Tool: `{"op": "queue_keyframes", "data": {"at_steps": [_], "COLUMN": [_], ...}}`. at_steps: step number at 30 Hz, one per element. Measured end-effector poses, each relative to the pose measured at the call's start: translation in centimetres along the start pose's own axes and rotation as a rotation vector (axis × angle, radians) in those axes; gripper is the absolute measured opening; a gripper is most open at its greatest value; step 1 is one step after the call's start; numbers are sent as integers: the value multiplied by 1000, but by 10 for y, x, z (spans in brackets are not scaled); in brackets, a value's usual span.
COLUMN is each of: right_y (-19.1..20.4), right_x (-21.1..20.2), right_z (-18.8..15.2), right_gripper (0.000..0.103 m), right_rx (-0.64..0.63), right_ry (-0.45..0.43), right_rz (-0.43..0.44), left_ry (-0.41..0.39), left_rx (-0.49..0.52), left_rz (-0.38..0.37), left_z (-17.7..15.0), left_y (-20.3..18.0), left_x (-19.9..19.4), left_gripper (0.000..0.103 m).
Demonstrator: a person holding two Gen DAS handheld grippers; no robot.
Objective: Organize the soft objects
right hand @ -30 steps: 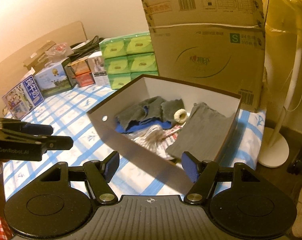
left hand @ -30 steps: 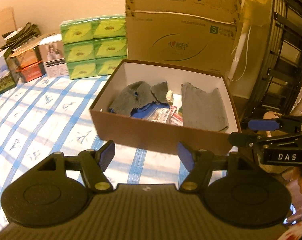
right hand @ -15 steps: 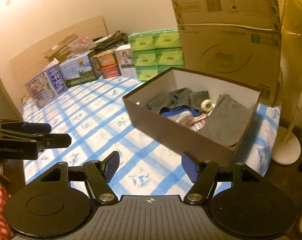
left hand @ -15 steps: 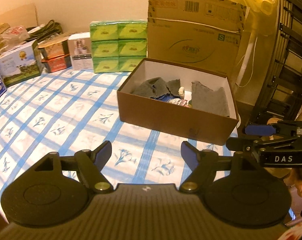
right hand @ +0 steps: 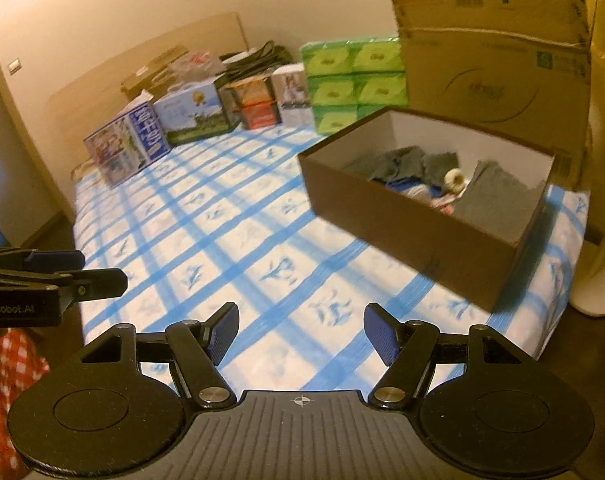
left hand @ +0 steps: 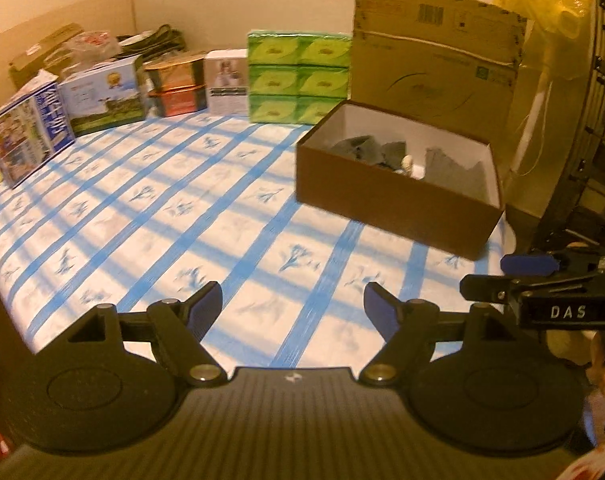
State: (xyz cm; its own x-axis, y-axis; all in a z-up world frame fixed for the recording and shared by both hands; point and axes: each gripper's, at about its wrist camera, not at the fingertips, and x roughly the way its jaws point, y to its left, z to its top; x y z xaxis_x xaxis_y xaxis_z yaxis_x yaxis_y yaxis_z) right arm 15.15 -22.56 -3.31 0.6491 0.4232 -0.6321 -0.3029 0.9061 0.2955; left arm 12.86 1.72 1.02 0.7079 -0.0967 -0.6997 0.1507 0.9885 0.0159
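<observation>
Brown cardboard shoe box (left hand: 394,200), lidless, white inside, on blue-checked bed sheet (left hand: 222,220). Inside box: crumpled grey cloth (right hand: 406,162) at far-left end, folded grey cloth (right hand: 494,200) draped against right end wall, small cream roll (right hand: 454,180) between them, blue fabric and crinkled packets underneath, too blurred to identify. Behind box: tall cardboard carton (left hand: 434,52); just left of carton, stacked green tissue packs (left hand: 298,76). Well in front of box, above bare sheet: left gripper (left hand: 292,306) spread wide, nothing between pads; right gripper (right hand: 300,332) likewise spread, holding nothing.
</observation>
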Motion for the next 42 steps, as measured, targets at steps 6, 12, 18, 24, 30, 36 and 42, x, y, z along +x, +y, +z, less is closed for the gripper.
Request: {"op": "queue_keyframes", "data": {"at_steps": [6,12,18,24,30,36,42], "right_y": [11,20,26,28,32,34,36], "right_x": [-5,-9,-11,-14,-14,-14,-14], "right_z": [-15,-29,-40,-50,-58,-63,-67], "right_gripper": [69,69,69,69,69,69,69], "right_rx": [-31,-52,-69,-85,-95,-97,-111], "right_ry": [19,36,63,77,94,108,121], "right_rz": [10,24,34,35,34,26,27], "left_ry": [19,42,68,90,94,103,107], "left_rx": [-32,-61,-70,-83,-87,-89,-88], "left_rz": [28,44,58,69,75,69,61], "left_z": [-24,-45,-60,-72,-77,-83,-85], "left_y": [5,5,0,-3,-6,-9,-12], "left_x": [-17,-27,-31,-34,-35,-35,-35], "left_gripper": [76,76,76,76,76,76,76]}}
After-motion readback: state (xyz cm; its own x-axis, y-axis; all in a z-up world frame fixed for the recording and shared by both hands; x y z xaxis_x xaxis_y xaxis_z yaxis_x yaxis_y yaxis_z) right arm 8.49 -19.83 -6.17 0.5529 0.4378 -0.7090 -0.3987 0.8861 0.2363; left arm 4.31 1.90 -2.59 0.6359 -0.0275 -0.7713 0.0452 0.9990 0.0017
